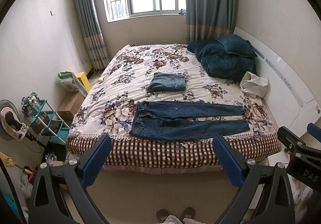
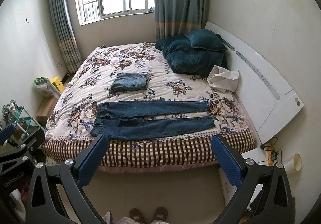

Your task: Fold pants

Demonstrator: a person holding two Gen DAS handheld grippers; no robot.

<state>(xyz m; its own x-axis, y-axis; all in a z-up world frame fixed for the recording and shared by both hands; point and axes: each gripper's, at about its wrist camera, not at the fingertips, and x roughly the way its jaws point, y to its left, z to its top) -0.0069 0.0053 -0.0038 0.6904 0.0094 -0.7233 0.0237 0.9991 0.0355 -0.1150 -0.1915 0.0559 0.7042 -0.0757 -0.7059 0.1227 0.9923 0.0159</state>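
Note:
Dark blue jeans (image 1: 188, 121) lie flat along the near edge of the floral bed (image 1: 112, 75), waistband to the left, both legs stretched right; they also show in the right wrist view (image 2: 154, 119). A lighter pair of jeans, folded (image 1: 168, 82), sits mid-bed, and shows in the right wrist view too (image 2: 130, 82). My left gripper (image 1: 161, 144) is open and empty, held back from the bed, over the floor. My right gripper (image 2: 160, 143) is open and empty, likewise short of the bed edge.
A dark teal quilt and pillow (image 1: 226, 57) and a white cloth (image 1: 253, 83) lie at the bed's right end by the white headboard (image 1: 286, 87). A teal shelf rack (image 1: 50, 121), boxes and a fan stand left. A nightstand with cables (image 2: 266, 153) stands right.

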